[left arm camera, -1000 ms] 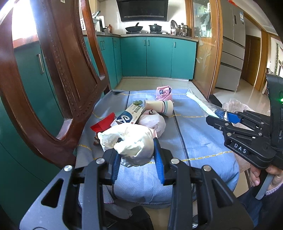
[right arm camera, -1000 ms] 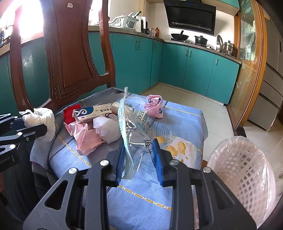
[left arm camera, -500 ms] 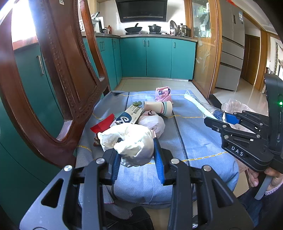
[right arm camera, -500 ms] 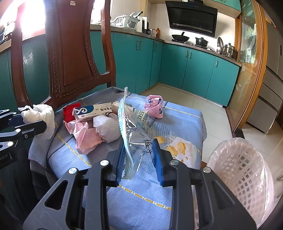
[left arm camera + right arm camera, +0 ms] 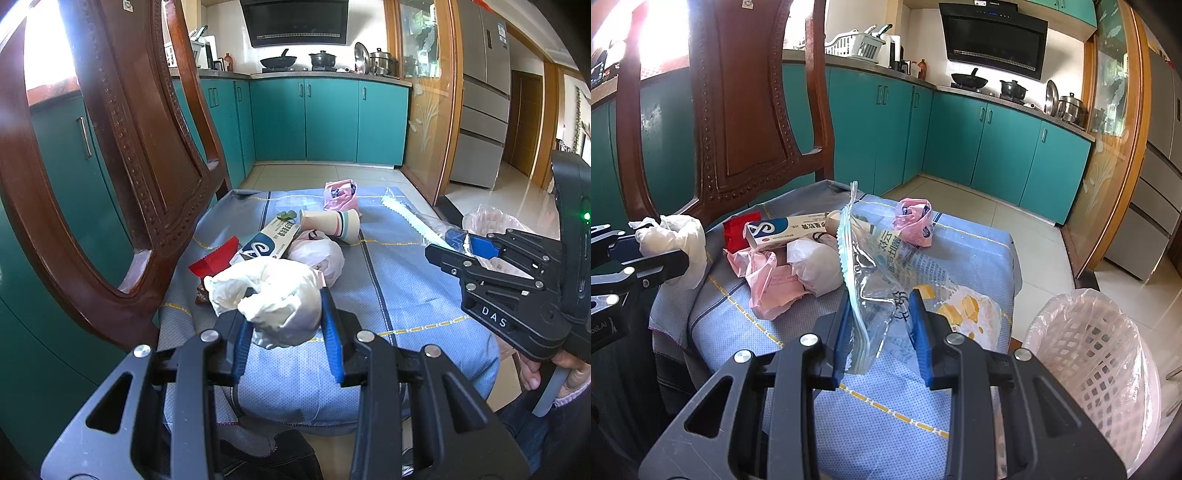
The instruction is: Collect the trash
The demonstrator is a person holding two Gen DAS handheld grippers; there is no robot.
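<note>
Two grippers carry trash over our blue-clothed chair seat (image 5: pixel 967 258), largest things first. Our wooden chair back (image 5: pixel 122 155) rises on the left; a white lined basket (image 5: pixel 1097 354) stands by the seat's right edge. Our right gripper (image 5: pixel 882 332) pinches a clear printed plastic bag (image 5: pixel 871 269), held upright. Our left gripper (image 5: pixel 284 332) squeezes a crumpled white plastic bag (image 5: pixel 273 295). On the seat lie a toothpaste box (image 5: pixel 267 242), a paper cup (image 5: pixel 330 223) and a pink wad (image 5: pixel 914 221).

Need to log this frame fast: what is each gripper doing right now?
Left gripper: shut on the crumpled white bag.
Right gripper: shut on the clear plastic bag.
</note>
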